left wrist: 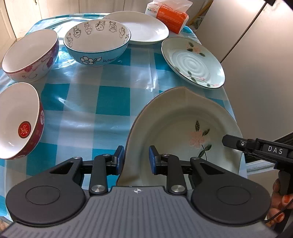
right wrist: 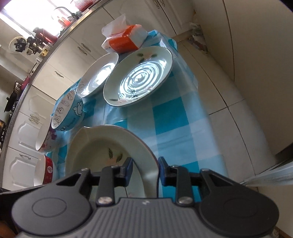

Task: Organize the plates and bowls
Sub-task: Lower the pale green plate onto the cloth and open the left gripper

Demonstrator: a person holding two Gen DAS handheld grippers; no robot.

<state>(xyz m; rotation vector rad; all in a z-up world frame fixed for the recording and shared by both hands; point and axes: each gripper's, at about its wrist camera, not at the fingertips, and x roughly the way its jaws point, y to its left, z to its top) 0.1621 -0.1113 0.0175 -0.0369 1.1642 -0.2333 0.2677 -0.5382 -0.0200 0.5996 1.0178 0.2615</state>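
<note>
We hold a heart-shaped floral dish (left wrist: 175, 117) by its rim over a table (left wrist: 113, 102) covered in blue-and-white check, one gripper on each side. Our left gripper (left wrist: 136, 159) straddles the dish's left rim, blue pads to either side of it; whether both pads press the china we cannot tell, as a gap shows beside the right pad. Our right gripper (right wrist: 144, 169) straddles the opposite rim in its own view, and there too the contact is hard to make out. In the left view it enters at the right edge, only one finger and part of a hand (left wrist: 278, 203) visible.

The dish's near portion is hidden beneath both gripper bodies, so we cannot tell whether it rests on the cloth or hangs tilted above it.

Beyond lie a spiral-patterned plate (left wrist: 192, 62) and a plain white plate (left wrist: 142, 27), the latter partly behind a blue cartoon bowl (left wrist: 97, 45). A floral pink bowl (left wrist: 31, 55) sits left, and a red bowl (left wrist: 20, 120) is cut off by the frame's edge. A tissue pack (left wrist: 170, 16) sits at the far corner, its top cropped.
</note>
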